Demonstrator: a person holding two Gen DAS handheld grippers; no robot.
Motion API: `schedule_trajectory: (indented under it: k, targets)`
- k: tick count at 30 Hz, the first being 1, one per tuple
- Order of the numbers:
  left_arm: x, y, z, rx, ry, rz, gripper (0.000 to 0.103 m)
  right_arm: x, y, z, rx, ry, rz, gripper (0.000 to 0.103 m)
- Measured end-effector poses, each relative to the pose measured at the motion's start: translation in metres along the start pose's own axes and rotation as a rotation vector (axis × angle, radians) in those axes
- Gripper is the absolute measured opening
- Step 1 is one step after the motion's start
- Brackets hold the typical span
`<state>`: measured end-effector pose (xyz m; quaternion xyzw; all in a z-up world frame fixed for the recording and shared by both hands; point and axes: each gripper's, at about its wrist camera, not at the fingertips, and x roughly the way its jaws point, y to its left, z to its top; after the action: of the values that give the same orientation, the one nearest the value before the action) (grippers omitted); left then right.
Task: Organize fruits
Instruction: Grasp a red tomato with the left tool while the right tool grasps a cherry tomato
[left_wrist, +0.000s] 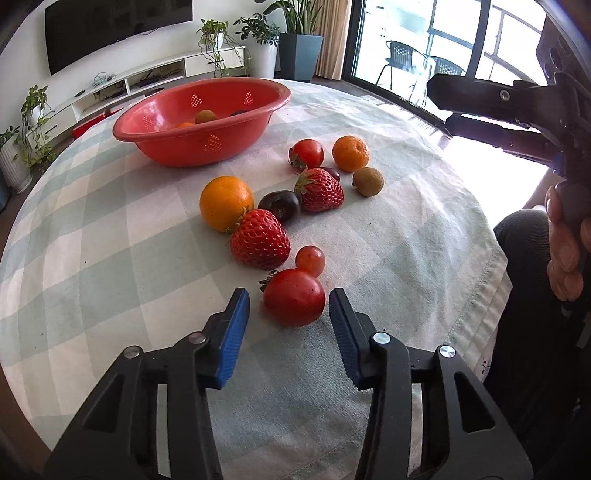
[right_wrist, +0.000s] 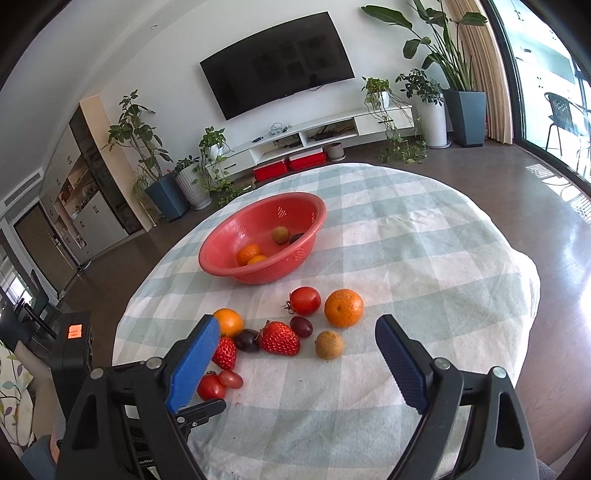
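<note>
Left tool (left_wrist: 289, 306) spread around the near tomato (left_wrist: 294, 302) at lower centre, right pad touching, left pad apart. Right tool (right_wrist: 295, 332) spread wide above scattered fruit. Red colander (left_wrist: 199, 122) upper left on the checked bench (left_wrist: 110, 240), holding several fruits.

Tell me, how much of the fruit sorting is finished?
Done: a few fruits already sit in the red bowl, two small oranges, a brownish one and a dark one.
In hand: nothing is held yet. The left gripper brackets the nearest tomato, pads not pressing; the right gripper hangs open.
Left: about ten fruits on the checked cloth, including the strawberries.
</note>
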<state>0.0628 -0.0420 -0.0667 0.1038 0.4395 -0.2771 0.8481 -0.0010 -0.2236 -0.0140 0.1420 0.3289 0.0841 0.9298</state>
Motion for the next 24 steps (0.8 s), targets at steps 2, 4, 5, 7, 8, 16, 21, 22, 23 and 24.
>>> schedule_trajectory:
  k: [2, 4, 5, 7, 8, 16, 21, 22, 23, 24]
  targets:
    - [0.003, 0.0, 0.001, -0.003, 0.001, 0.0, 0.043, -0.001, -0.002, 0.0, 0.008, 0.001, -0.002, 0.089]
    - [0.005, 0.0, 0.002, -0.003, -0.003, 0.0, 0.043, 0.0, -0.002, -0.001, 0.01, 0.005, -0.002, 0.089]
    - [0.006, 0.0, 0.002, -0.003, -0.003, -0.001, 0.043, 0.0, -0.002, -0.002, 0.011, 0.006, -0.001, 0.089]
    - [0.007, -0.001, 0.003, -0.001, -0.003, -0.004, 0.043, 0.0, -0.002, -0.002, 0.01, 0.01, -0.002, 0.088]
    - [0.008, -0.001, 0.003, 0.001, -0.006, -0.002, 0.042, 0.001, -0.002, -0.002, 0.01, 0.012, -0.003, 0.088]
    - [0.007, 0.003, 0.001, -0.013, -0.025, -0.022, 0.032, 0.006, -0.004, -0.006, 0.014, 0.042, -0.02, 0.077]
    - [0.004, 0.008, -0.001, -0.032, -0.032, -0.037, 0.032, 0.011, 0.001, -0.011, -0.006, 0.066, -0.024, 0.076]
    - [0.003, 0.009, -0.002, -0.038, -0.033, -0.042, 0.032, 0.012, 0.002, -0.012, -0.01, 0.072, -0.024, 0.076]
    - [0.002, 0.011, -0.003, -0.046, -0.033, -0.048, 0.032, 0.013, 0.004, -0.014, -0.016, 0.079, -0.023, 0.076]
    - [0.0, 0.013, -0.004, -0.055, -0.034, -0.05, 0.032, 0.015, 0.005, -0.015, -0.021, 0.088, -0.023, 0.076]
